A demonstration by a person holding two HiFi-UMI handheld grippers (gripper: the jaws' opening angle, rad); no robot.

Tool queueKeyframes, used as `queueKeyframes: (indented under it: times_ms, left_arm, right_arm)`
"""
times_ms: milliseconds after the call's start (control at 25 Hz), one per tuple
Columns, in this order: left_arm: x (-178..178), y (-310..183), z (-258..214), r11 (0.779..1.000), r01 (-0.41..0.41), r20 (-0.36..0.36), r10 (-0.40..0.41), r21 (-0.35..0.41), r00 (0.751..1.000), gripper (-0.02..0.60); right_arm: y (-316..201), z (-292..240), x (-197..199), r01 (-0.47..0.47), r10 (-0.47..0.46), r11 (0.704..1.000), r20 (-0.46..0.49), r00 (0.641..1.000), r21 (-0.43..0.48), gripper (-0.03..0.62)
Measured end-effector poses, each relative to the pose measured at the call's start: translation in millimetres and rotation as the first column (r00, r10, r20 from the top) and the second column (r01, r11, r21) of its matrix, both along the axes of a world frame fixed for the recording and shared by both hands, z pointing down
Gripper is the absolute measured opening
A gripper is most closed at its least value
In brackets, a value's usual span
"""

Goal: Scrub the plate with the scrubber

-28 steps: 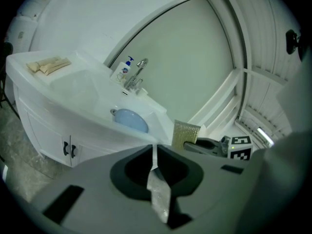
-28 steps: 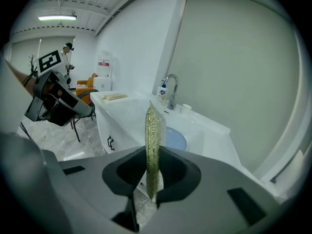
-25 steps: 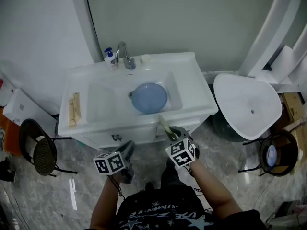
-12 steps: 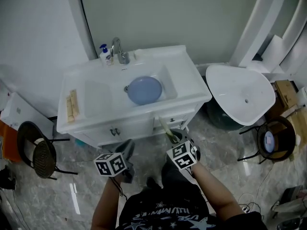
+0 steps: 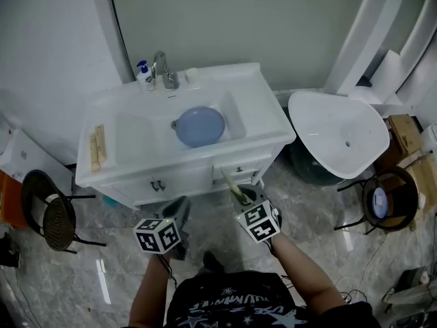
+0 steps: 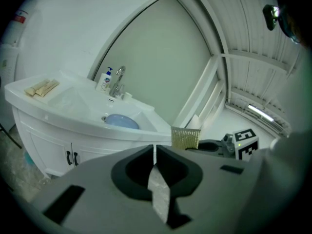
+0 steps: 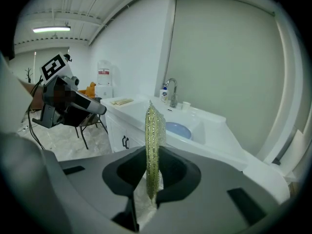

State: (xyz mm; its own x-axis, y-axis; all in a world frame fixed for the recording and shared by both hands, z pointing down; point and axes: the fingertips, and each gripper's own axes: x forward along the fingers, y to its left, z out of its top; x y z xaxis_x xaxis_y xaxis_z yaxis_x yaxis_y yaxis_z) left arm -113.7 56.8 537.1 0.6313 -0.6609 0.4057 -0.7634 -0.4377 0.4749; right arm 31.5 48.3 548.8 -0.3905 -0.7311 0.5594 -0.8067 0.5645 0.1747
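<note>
Two changes show against a second ago in the head view. The white washstand [image 5: 130,139] has slid toward the upper left of the frame, carrying the blue plate [image 5: 199,126] with it. More marbled floor [image 5: 102,279] now lies between it and the grippers, which keep their spot at bottom centre.

At the left edge a dark round chair [image 5: 48,214] stands on the floor. Next comes the washstand, with tan strips [image 5: 97,147] on its left end and a soap bottle [image 5: 143,75] and tap [image 5: 162,70] at its back edge. The plate lies flat in the basin, right of the washstand's middle. Well to the right sits a white tub [image 5: 334,142].

The left gripper [image 5: 180,209] has its jaws pressed together on nothing. Just right of it, the right gripper [image 5: 244,197] pinches the scrubber [image 5: 232,182], a thin yellow-green pad. The pad's long axis runs out from the jaws toward the upper left, pointing at the washstand's front. In the right gripper view it stands upright and edge-on, with the plate beyond it, just to its right.
</note>
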Motion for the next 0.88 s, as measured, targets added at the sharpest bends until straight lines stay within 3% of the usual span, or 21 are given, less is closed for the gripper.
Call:
queueKeyframes:
  times_ms: [880]
  left_arm:
    - [56.9, 85.7, -19.3, 0.997, 0.067, 0.022, -0.067, 0.026, 0.997, 0.031]
  right_arm:
    - [80.4, -14.3, 40.7, 0.088, -0.088, 0.996, 0.033, 0.996, 0.010, 0.074]
